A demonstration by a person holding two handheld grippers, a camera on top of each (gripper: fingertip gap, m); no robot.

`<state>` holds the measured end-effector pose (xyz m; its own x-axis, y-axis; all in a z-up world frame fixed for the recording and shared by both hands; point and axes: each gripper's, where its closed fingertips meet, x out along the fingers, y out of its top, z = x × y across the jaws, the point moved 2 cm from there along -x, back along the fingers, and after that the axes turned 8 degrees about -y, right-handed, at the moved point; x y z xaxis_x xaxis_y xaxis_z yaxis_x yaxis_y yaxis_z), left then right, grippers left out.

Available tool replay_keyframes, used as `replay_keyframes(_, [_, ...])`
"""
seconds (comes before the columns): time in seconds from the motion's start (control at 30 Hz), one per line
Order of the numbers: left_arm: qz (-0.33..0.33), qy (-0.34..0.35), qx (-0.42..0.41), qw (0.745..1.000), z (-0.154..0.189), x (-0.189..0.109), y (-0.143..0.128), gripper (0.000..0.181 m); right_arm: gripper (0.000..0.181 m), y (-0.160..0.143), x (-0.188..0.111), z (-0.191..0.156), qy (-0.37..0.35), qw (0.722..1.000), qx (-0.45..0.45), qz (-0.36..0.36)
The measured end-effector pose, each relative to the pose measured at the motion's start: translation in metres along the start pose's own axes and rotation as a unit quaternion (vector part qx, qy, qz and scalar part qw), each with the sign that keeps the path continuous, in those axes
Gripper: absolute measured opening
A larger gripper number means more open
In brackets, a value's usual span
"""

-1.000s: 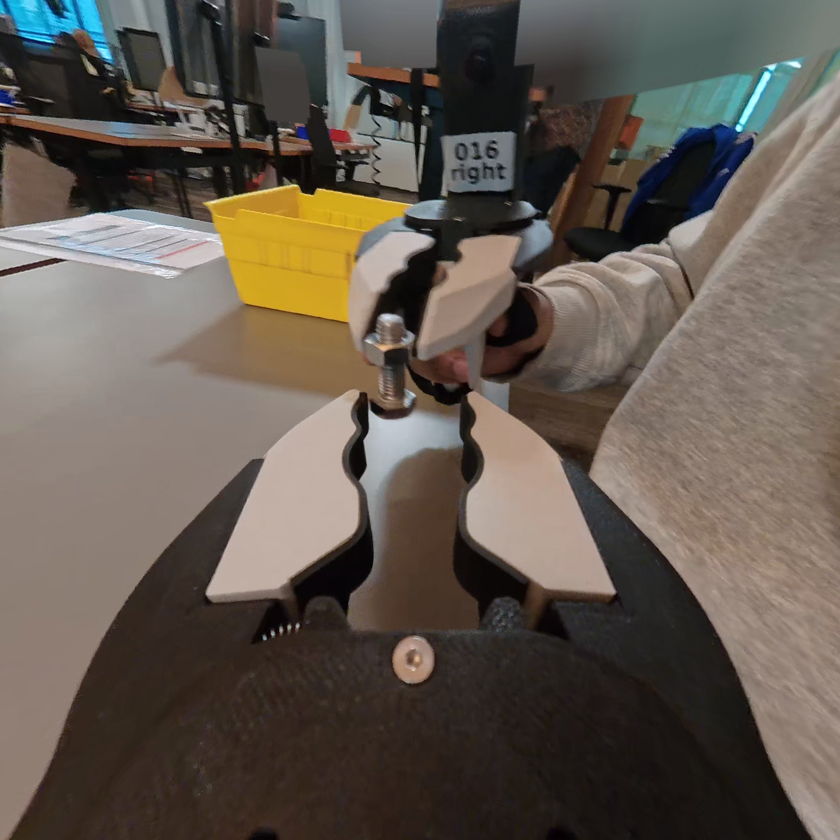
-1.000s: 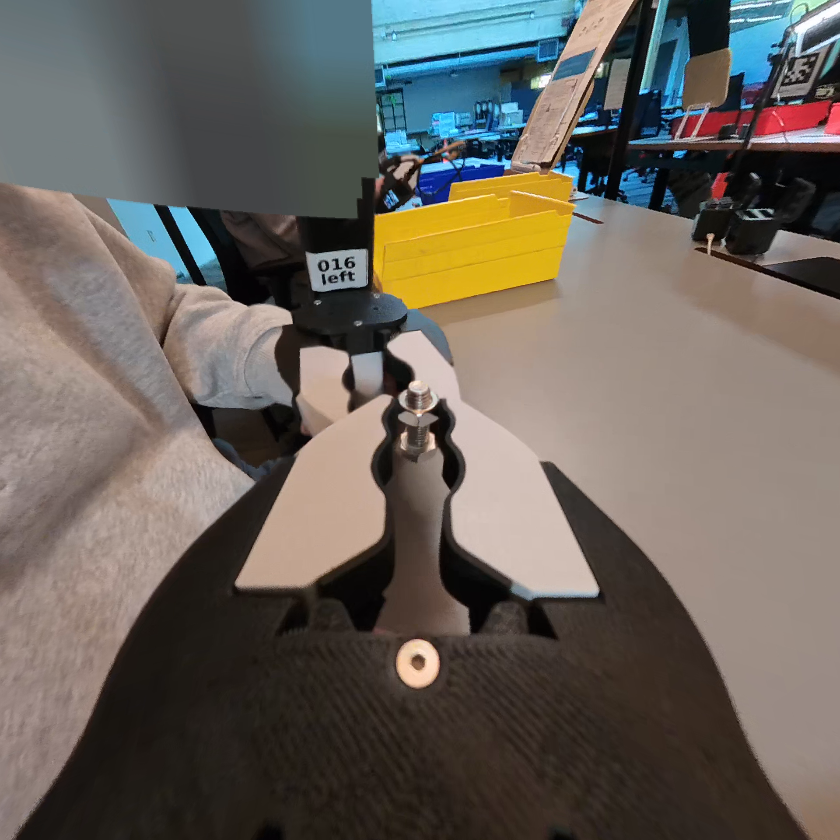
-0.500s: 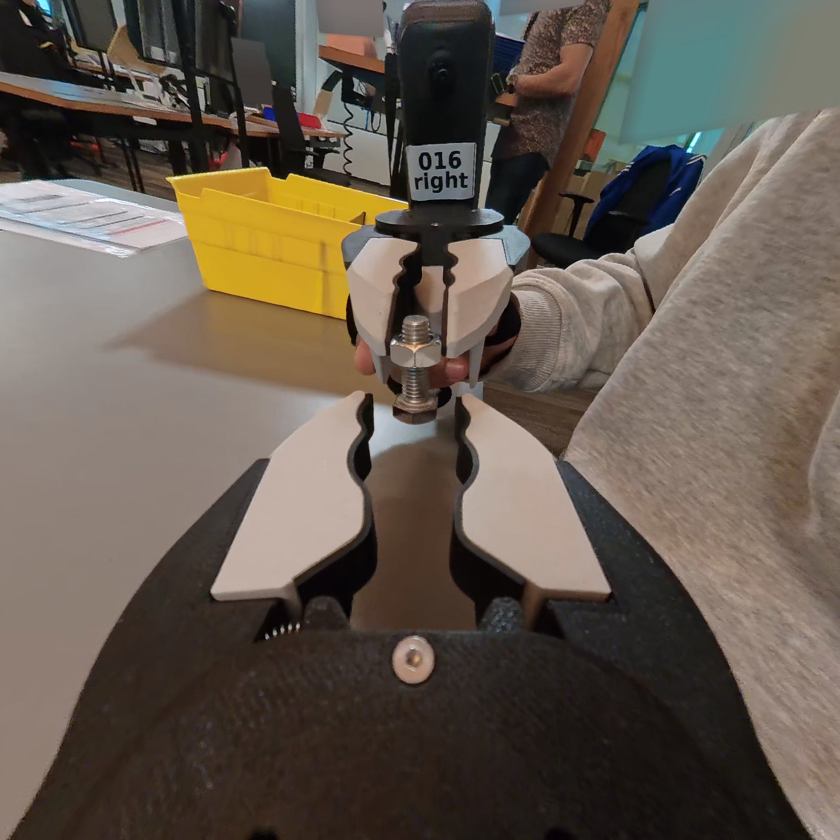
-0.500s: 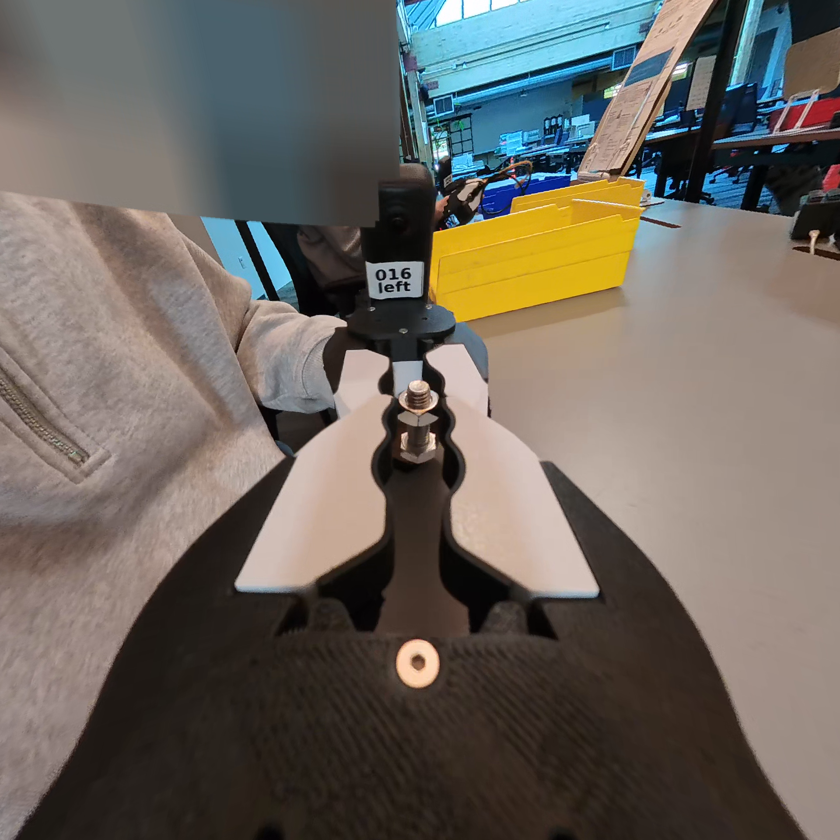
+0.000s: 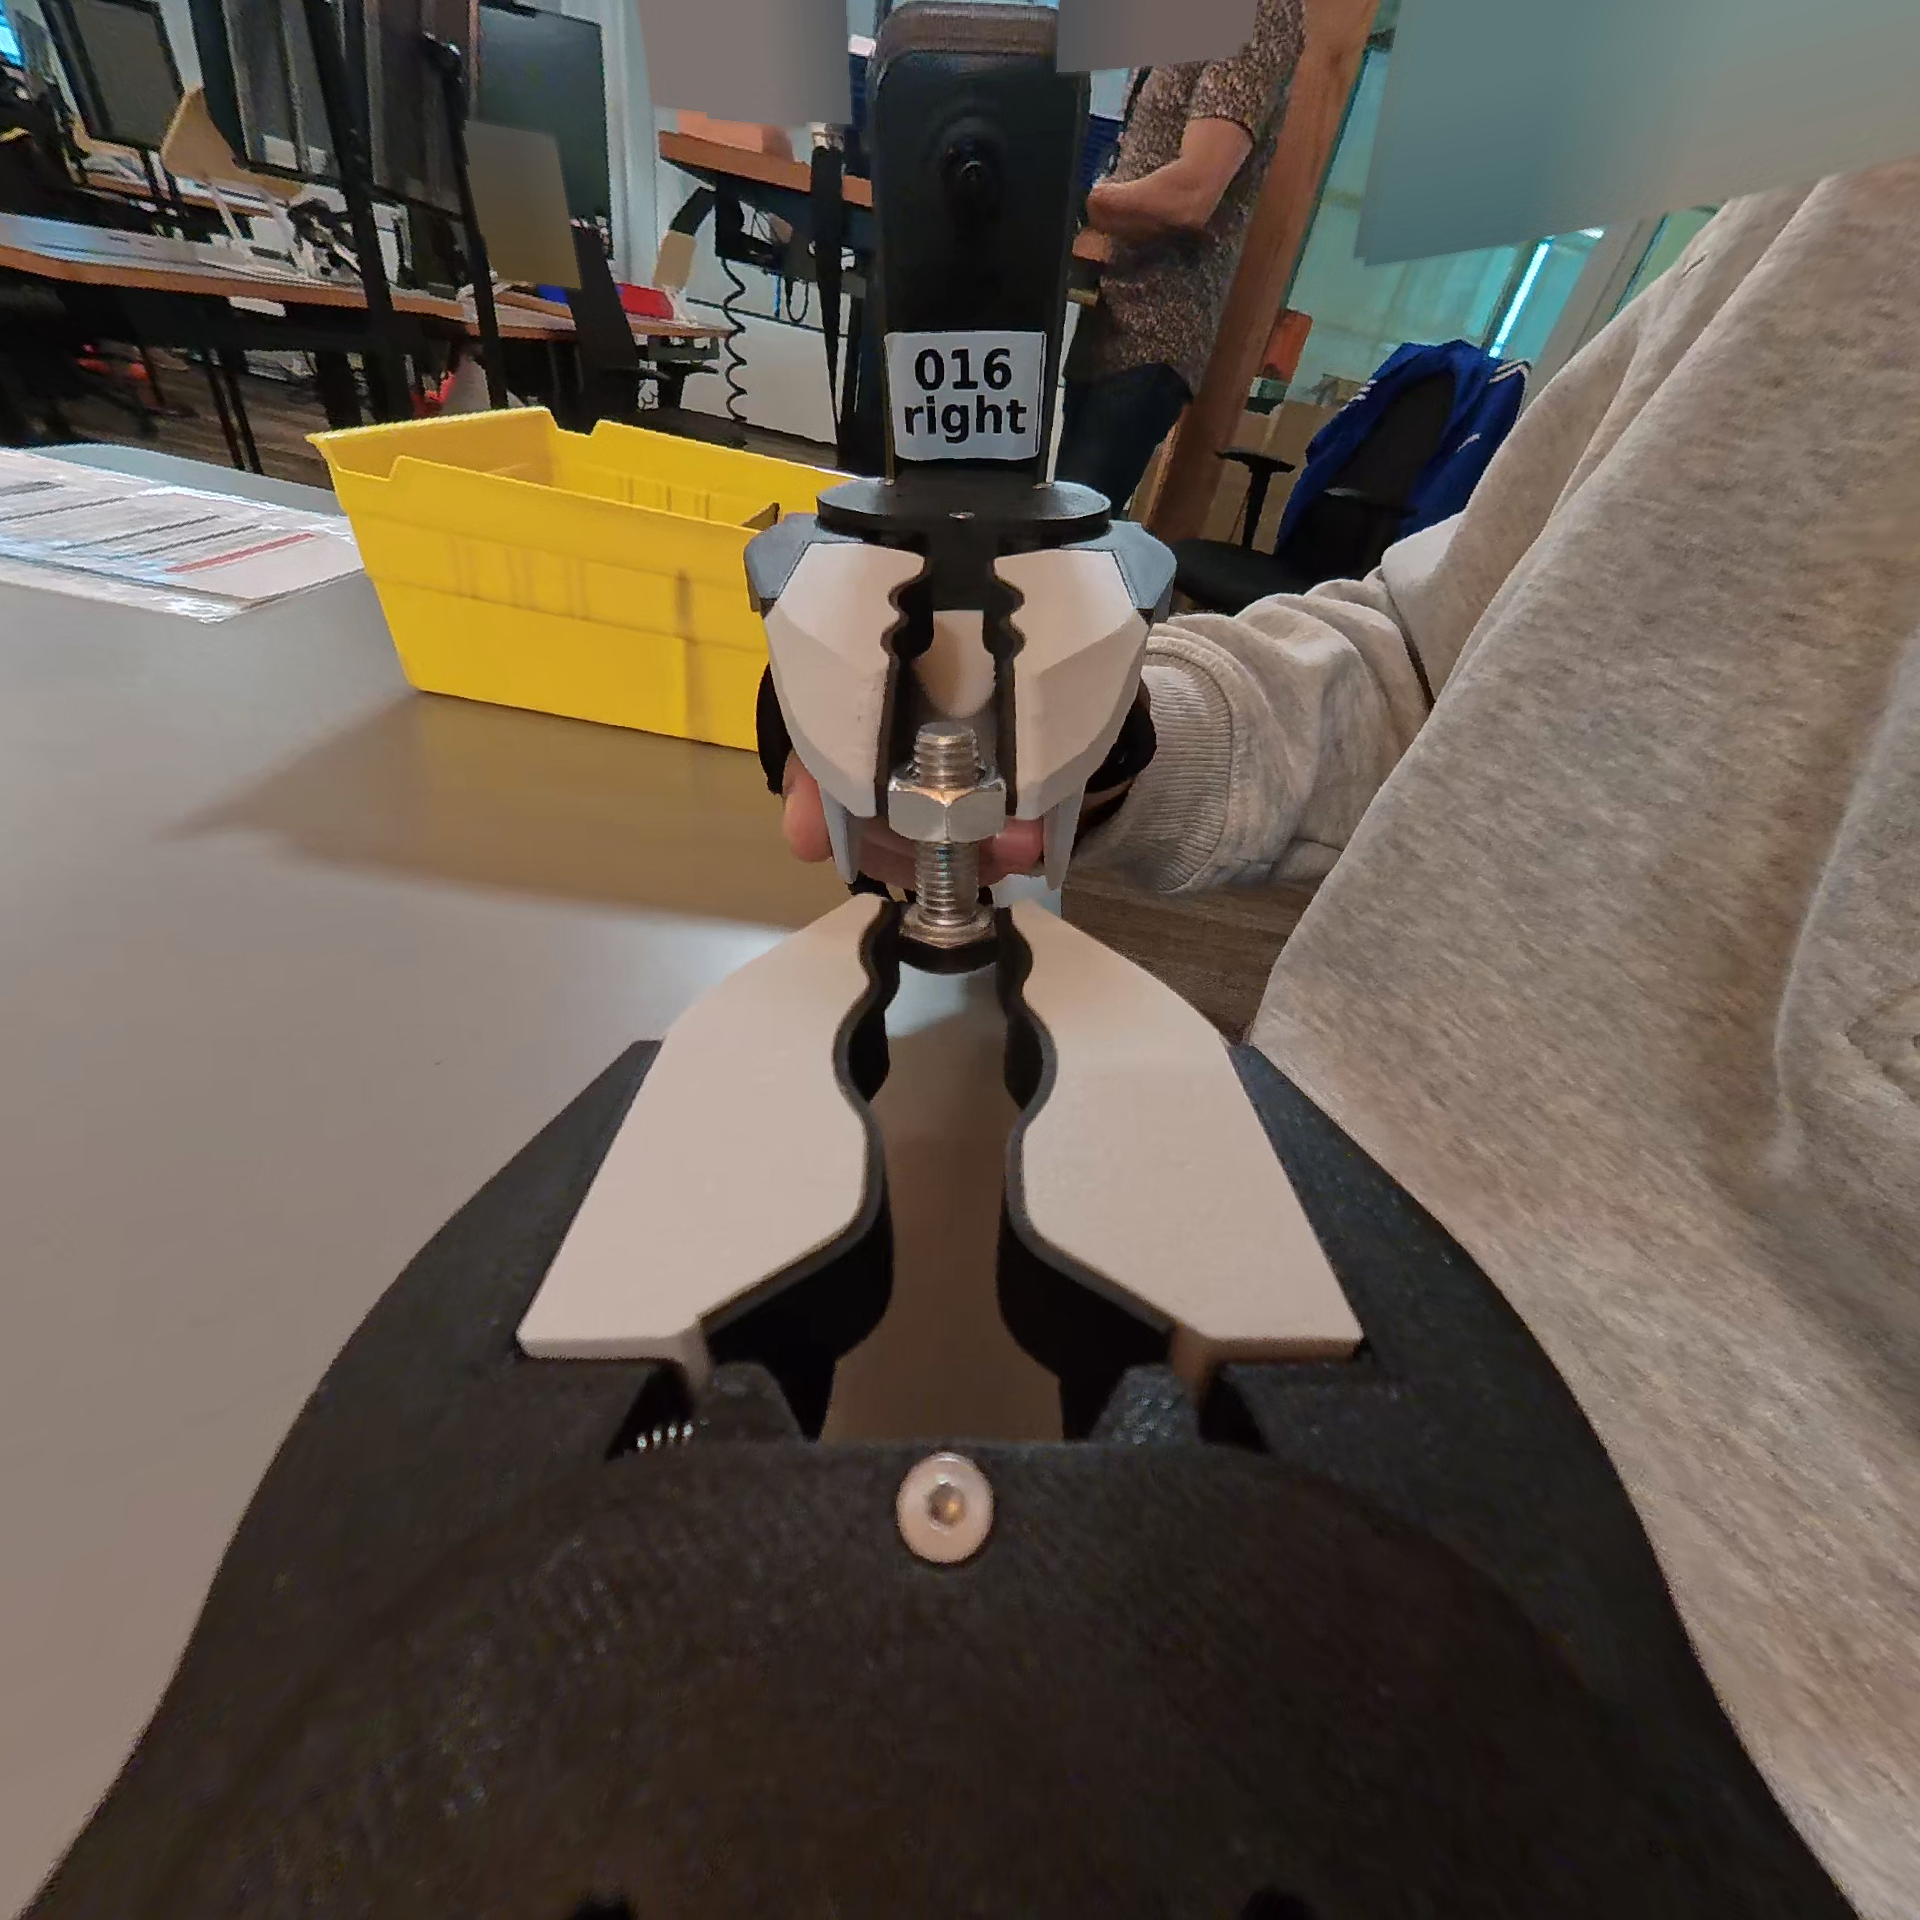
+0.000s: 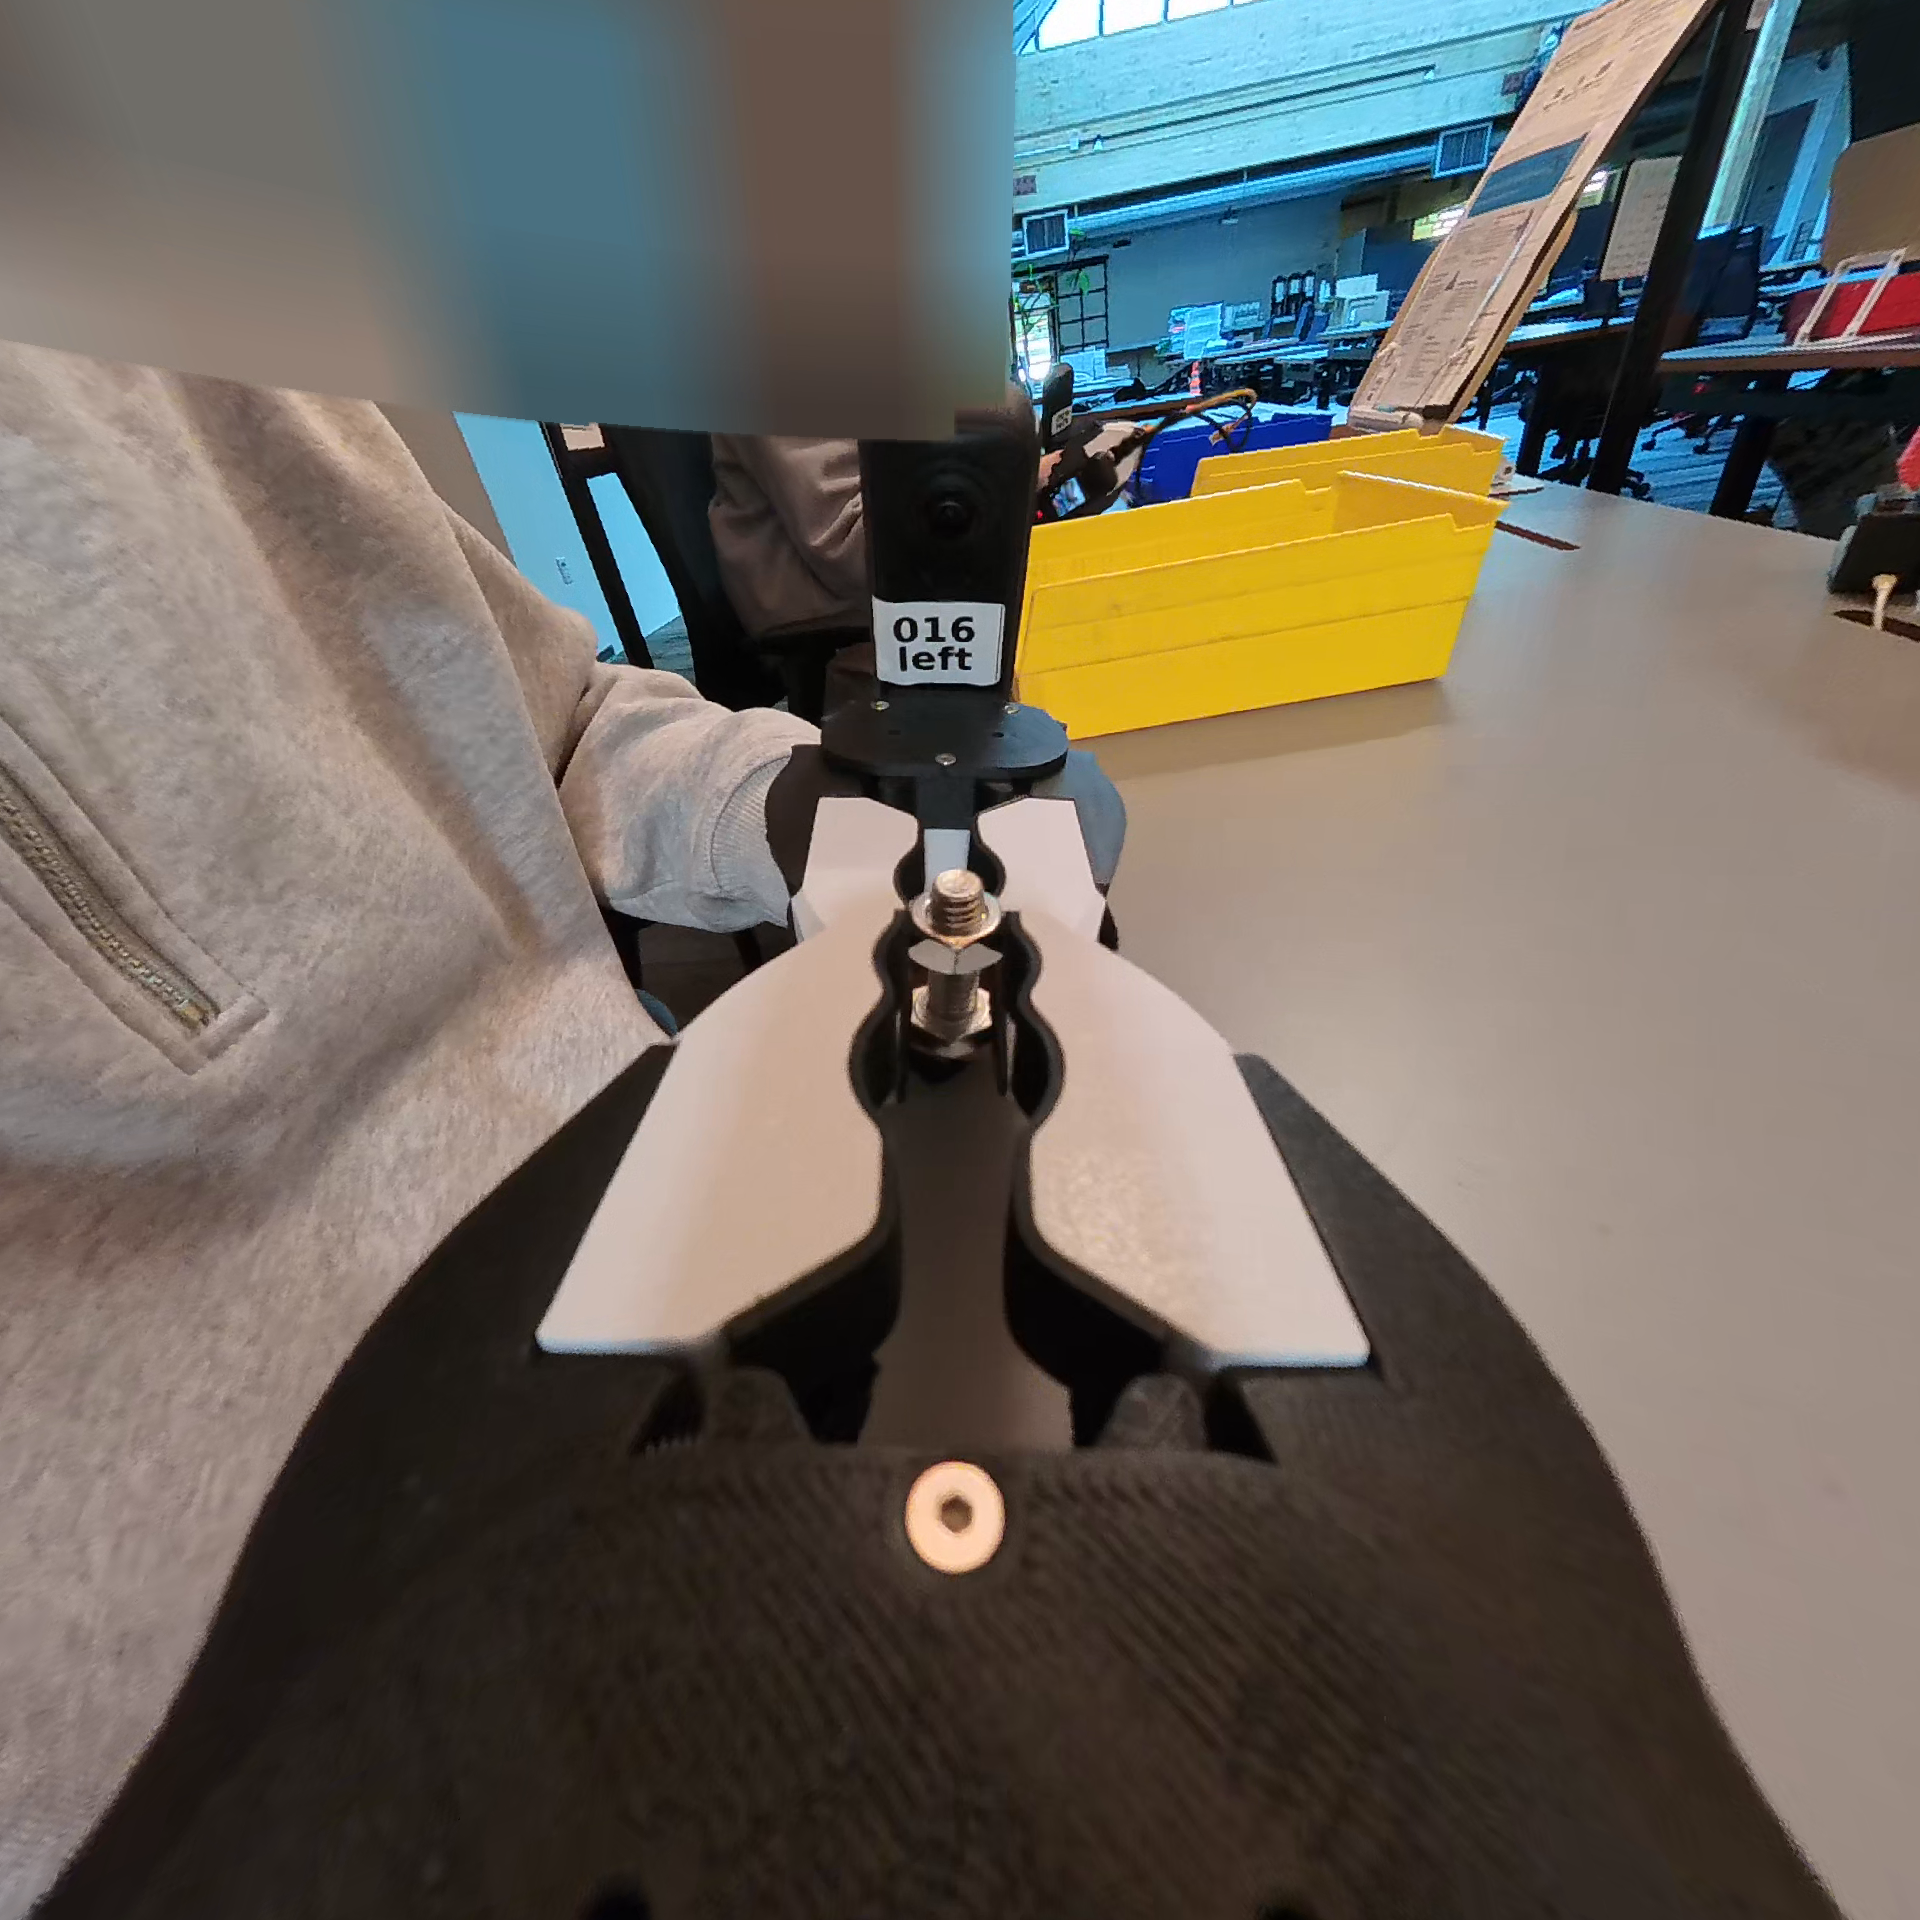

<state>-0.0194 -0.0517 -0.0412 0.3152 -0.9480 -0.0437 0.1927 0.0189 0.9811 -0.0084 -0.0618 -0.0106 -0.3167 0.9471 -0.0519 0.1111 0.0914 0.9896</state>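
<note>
A steel bolt [image 5: 943, 883] stands upright with a hex nut [image 5: 945, 812] threaded on near its top. My right gripper [image 5: 945, 821] faces the left wrist camera and is shut on the nut. My left gripper [image 5: 940, 923] is shut on the bolt's head, at the shank's lower end. In the right wrist view the nut [image 6: 954, 951] sits between my right gripper's tips [image 6: 954, 940]. The left gripper's white fingers [image 6: 847, 868] show just behind it. Both are held just above the table's near edge.
A yellow plastic bin [image 5: 540, 582] stands on the grey table [image 5: 312, 987] behind the grippers and also shows in the right wrist view [image 6: 1247, 623]. Papers [image 5: 156, 530] lie at the far left. A person's grey sleeve [image 5: 1558, 935] fills the right side. Only a small space, under 4 cm, lies between the two pairs of fingers.
My right gripper has swung round with the bolt to face the left one squarely. My left gripper's fingers have closed in onto the bolt's head.
</note>
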Motion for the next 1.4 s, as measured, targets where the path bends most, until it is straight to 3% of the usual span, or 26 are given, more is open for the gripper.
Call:
replay_keyframes(0.3, [0.011,0.027,0.003,1.0,-0.008,0.0,0.003,0.017,0.018,0.004,0.001,0.005,-0.051,0.998,-0.034,0.019])
replay_keyframes(0.43, [0.025,0.05,-0.002,0.998,-0.015,-0.004,0.006,0.018,0.028,0.01,0.0,0.009,-0.091,0.993,-0.066,0.035])
replay_keyframes(0.67, [0.052,0.08,0.0,0.995,-0.021,-0.008,0.012,0.017,0.03,0.01,-0.002,0.02,-0.118,0.991,-0.03,0.048])
replay_keyframes(1.07, [0.014,0.099,0.03,0.995,-0.019,0.0,0.006,0.018,0.034,0.004,0.001,0.022,-0.107,0.994,-0.016,0.031])
replay_keyframes(1.3, [0.034,0.104,0.021,0.994,-0.022,-0.007,0.01,0.017,0.028,0.017,-0.016,0.032,-0.092,0.992,0.03,0.083])
replay_keyframes(1.4, [0.049,0.107,0.021,0.993,-0.022,-0.009,0.015,0.017,0.03,0.012,-0.011,0.029,-0.09,0.993,0.03,0.069])
